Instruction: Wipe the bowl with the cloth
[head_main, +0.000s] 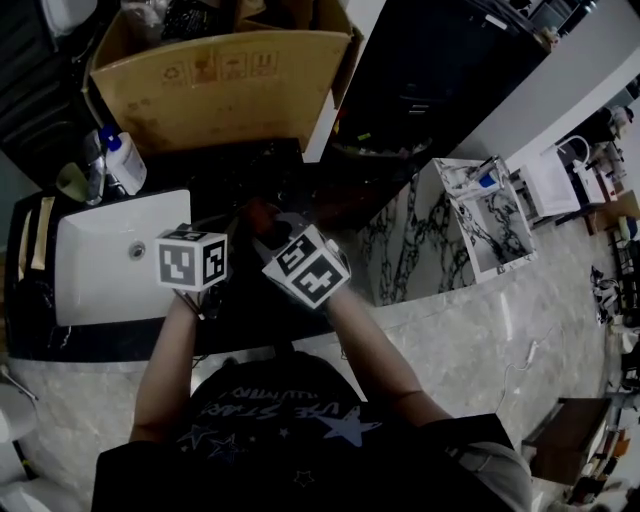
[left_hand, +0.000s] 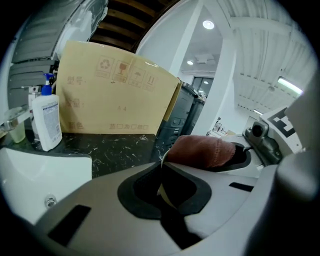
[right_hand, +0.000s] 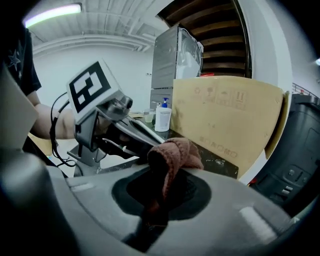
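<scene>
My left claw (left_hand: 162, 167) is closed on the thin, pale, curved rim of the bowl (left_hand: 160, 192). That edge stands upright between the dark pads, and I can see almost nothing else of the bowl, which stays hidden under my claws in the head view. My right claw (right_hand: 162, 175) is clamped on the reddish-brown terry cloth (right_hand: 175, 152), whose bunched upper end bulges out past the jaw tips while a narrow tail hangs down between them. From the left gripper view the cloth sits just to the right of the rim I hold, very near it, though I cannot tell whether the two touch. Both claws meet tip to tip over the black white-veined marble table (head_main: 250, 165). Their white cubes with black square markers are close together in the head view, my left one (head_main: 190, 258) just beside my right one (head_main: 307, 265). The right gripper view shows my left claw's cube tilted, with my forearm behind it. A white rectangular sink (head_main: 100, 250) is set into the table just left of my left claw. Behind the sink stands a white pump bottle with a blue top (head_main: 125, 160). A large tan cardboard box (head_main: 220, 85) with printed handling symbols stands at the back of the table. To its right is a tall black cabinet-like unit (head_main: 430, 70).
</scene>
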